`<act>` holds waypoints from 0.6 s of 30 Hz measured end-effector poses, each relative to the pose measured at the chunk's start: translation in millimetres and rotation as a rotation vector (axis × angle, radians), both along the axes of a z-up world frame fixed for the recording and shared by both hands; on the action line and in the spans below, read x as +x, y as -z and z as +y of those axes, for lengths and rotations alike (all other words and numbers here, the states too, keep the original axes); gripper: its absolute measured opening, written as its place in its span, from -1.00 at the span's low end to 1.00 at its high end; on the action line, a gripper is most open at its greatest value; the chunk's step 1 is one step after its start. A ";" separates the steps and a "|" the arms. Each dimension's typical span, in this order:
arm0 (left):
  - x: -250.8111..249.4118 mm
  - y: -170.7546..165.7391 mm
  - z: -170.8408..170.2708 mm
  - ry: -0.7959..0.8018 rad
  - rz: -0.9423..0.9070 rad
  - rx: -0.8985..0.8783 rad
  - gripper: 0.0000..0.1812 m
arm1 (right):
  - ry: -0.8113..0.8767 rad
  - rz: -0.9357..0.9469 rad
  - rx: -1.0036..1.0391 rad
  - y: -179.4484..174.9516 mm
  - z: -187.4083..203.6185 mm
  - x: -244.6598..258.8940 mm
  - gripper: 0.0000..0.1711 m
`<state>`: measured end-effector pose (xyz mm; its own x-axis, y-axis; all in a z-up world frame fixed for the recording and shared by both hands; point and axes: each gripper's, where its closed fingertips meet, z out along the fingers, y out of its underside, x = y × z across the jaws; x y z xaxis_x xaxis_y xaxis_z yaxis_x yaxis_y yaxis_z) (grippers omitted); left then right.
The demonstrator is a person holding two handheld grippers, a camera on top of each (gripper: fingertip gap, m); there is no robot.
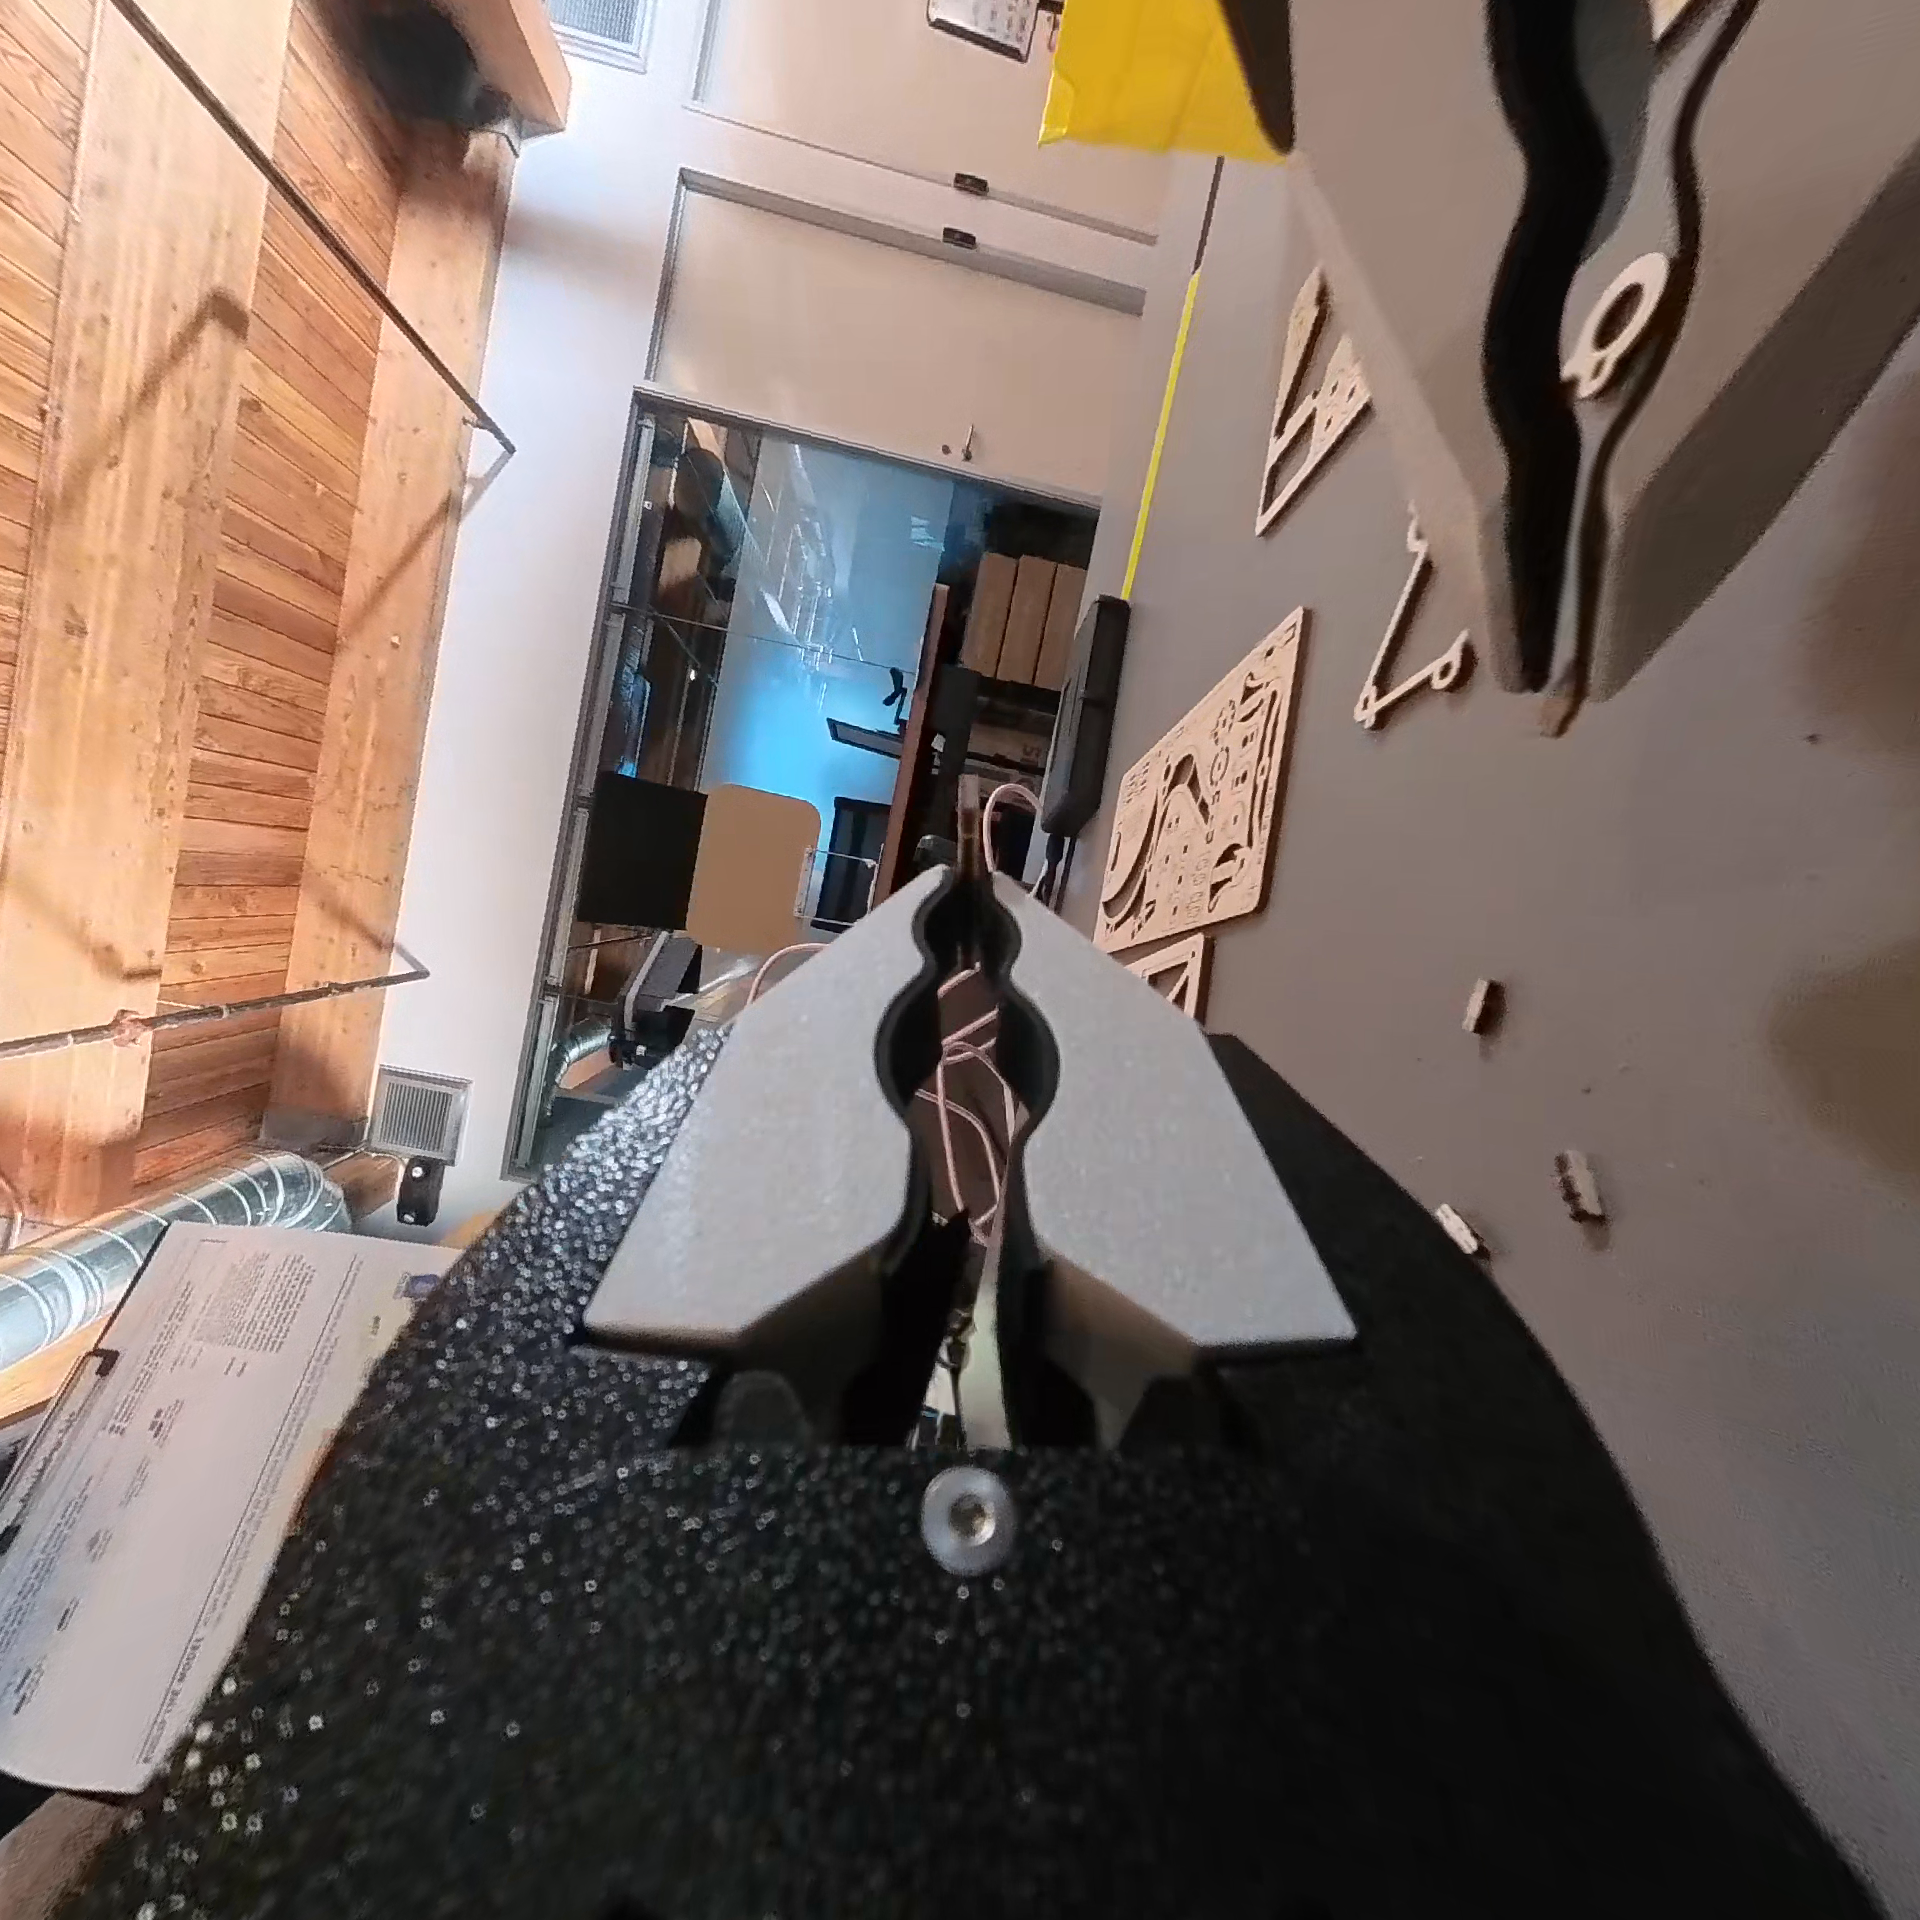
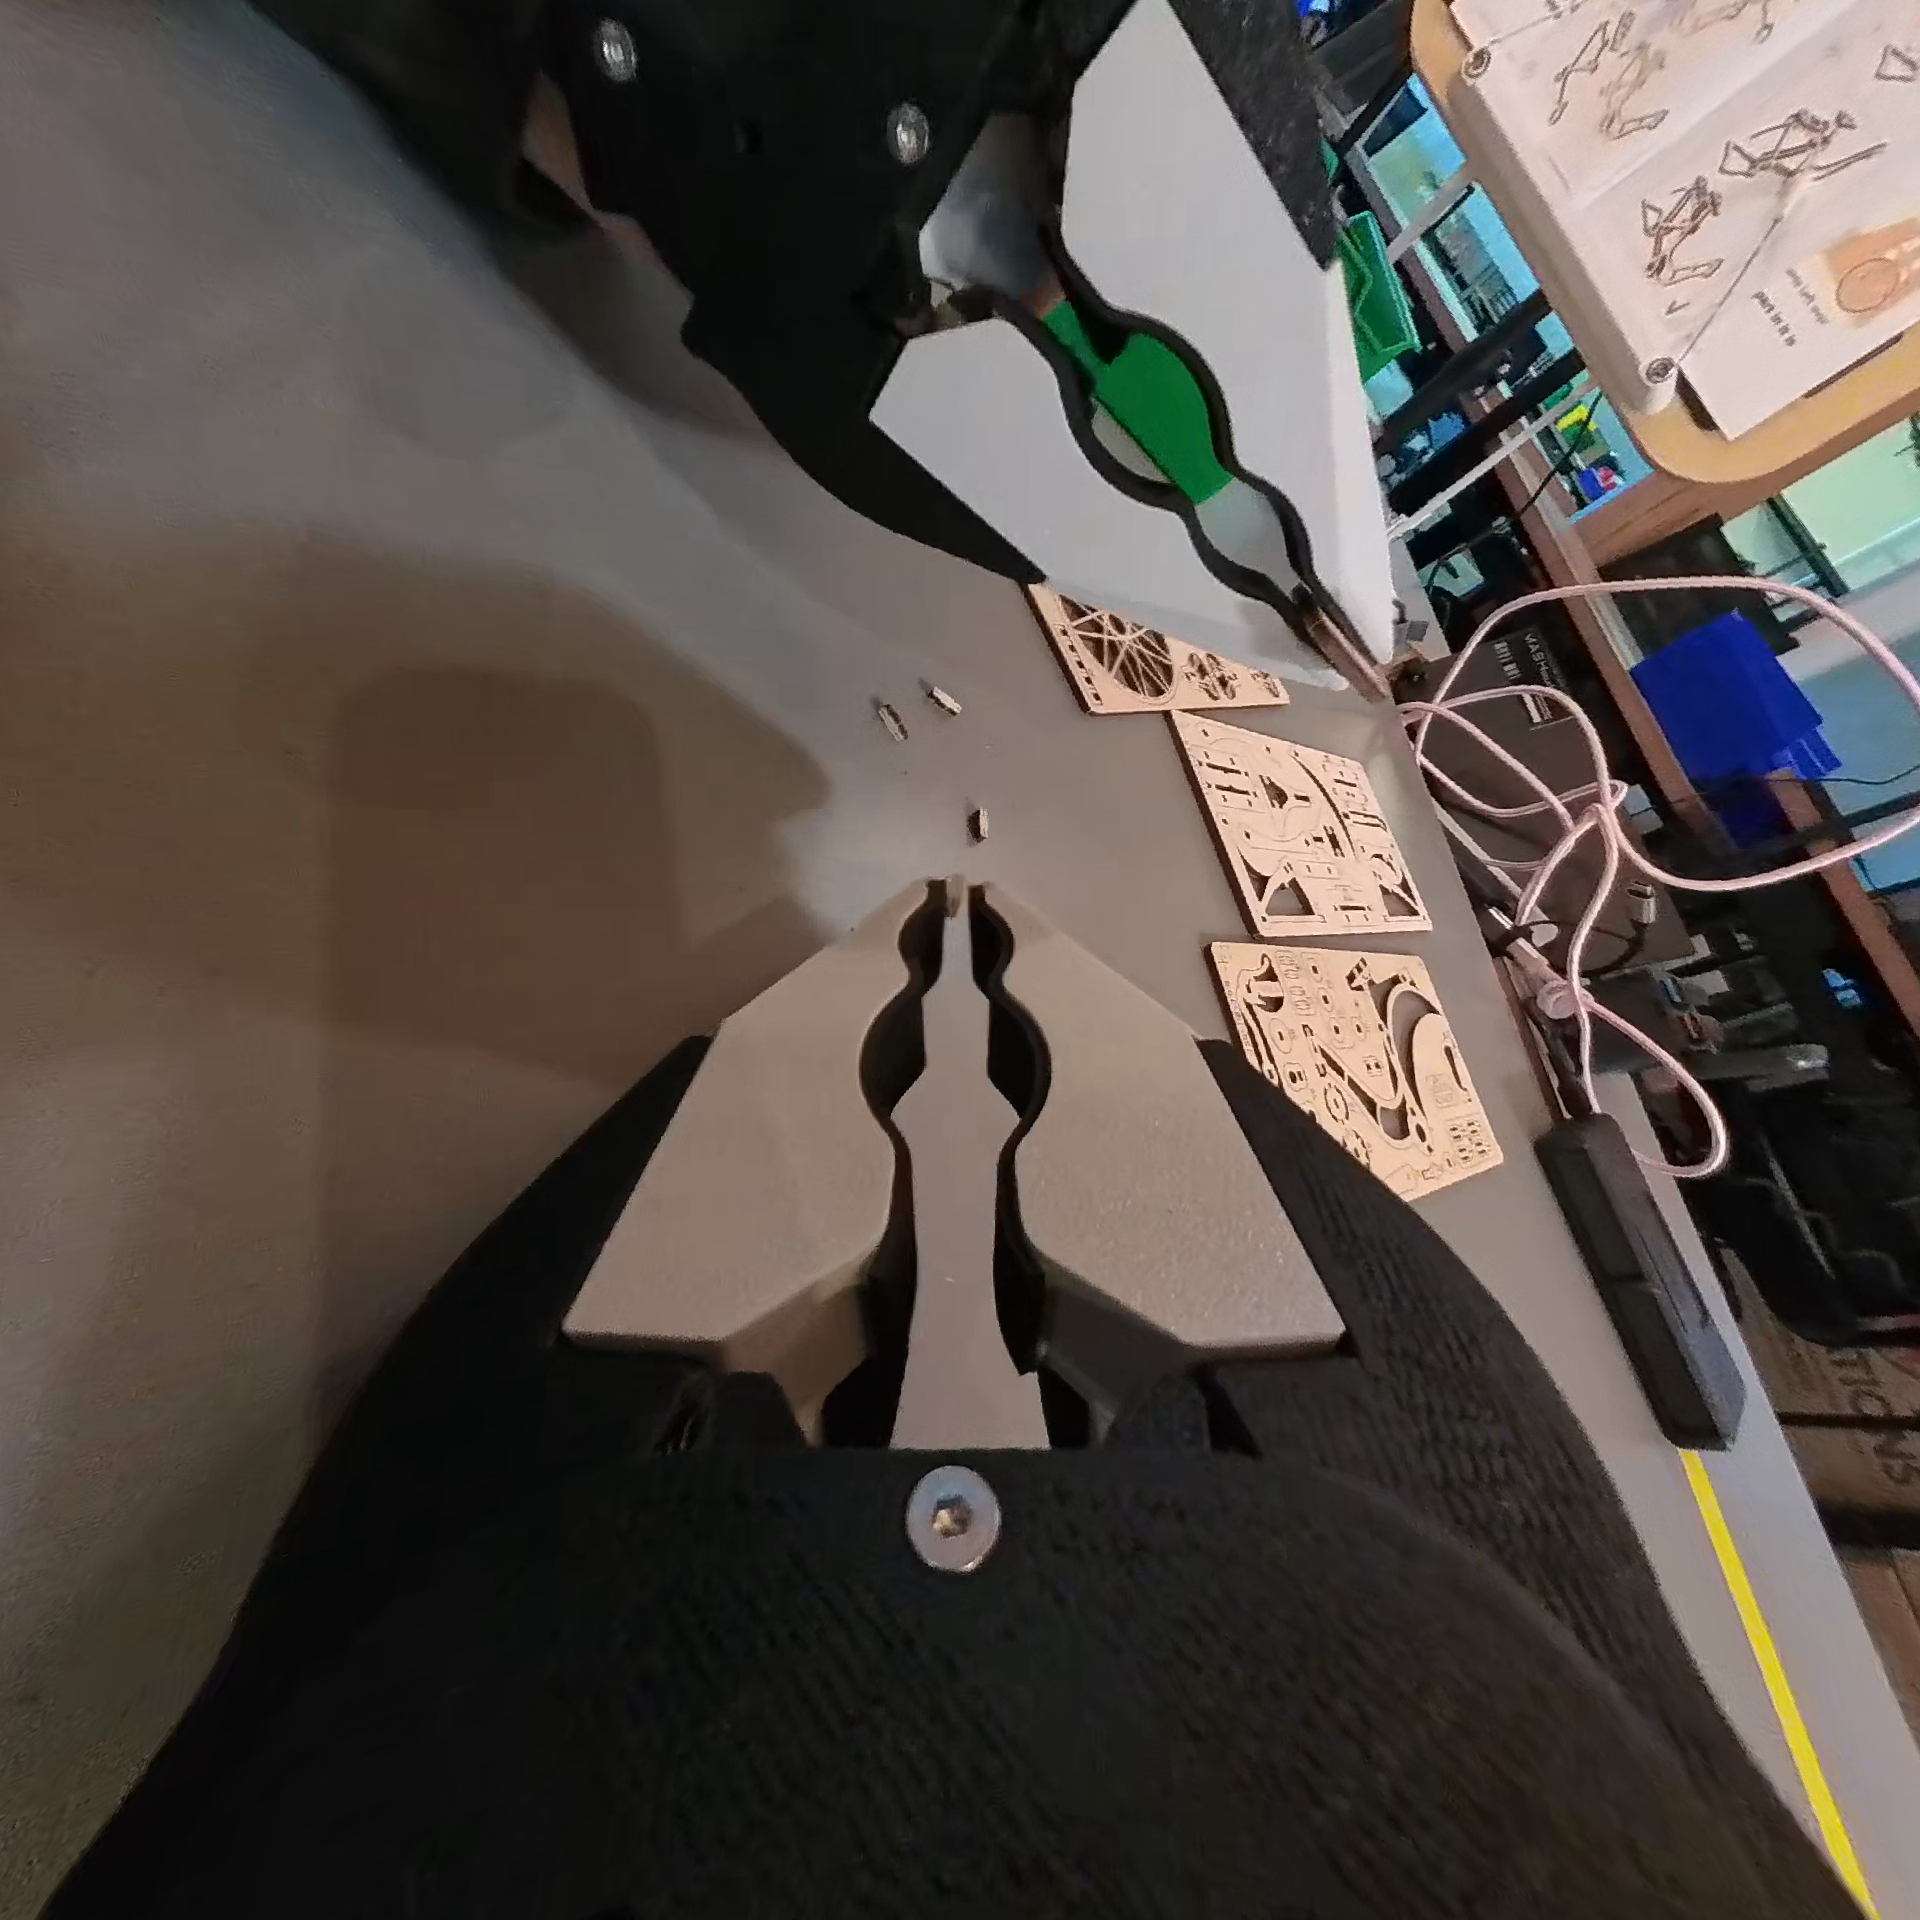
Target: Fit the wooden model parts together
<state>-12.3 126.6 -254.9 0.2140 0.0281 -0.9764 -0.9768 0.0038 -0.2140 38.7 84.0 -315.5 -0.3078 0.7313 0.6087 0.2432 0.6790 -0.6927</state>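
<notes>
Grey table (image 2: 520, 520) with wooden sheets (image 2: 1304, 826), left gripper (image 1: 971, 873) pinching thin wooden strip (image 1: 968, 805), right gripper (image 2: 223, 890) clamping small wooden piece (image 2: 222, 896).

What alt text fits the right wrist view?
The right gripper pinches a small wooden piece above a grey table. The left gripper, also closed on a thin piece, hangs ahead beside three wooden sheets, a few loose bits and a pink cable.

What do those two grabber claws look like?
The left gripper and right gripper look alike: rough, speckly black bodies, each with a shiny silver screw in the middle. Their two fingers are flat, pale grey wedges narrowing to a point, with wavy black inner edges.
</notes>
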 end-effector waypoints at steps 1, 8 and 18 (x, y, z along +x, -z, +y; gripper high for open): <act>0.3 0.0 -0.1 0.001 0.002 0.000 -1.00 | -0.001 0.000 -0.002 -0.1 0.0 0.1 -0.96; -0.4 1.9 -0.2 -0.001 0.010 -0.010 -1.00 | -0.001 0.010 -0.010 -2.0 0.0 0.3 -0.88; 12.2 9.9 -3.1 0.010 0.168 -0.015 -1.00 | 0.034 0.253 -0.163 -44.7 10.6 2.5 -0.80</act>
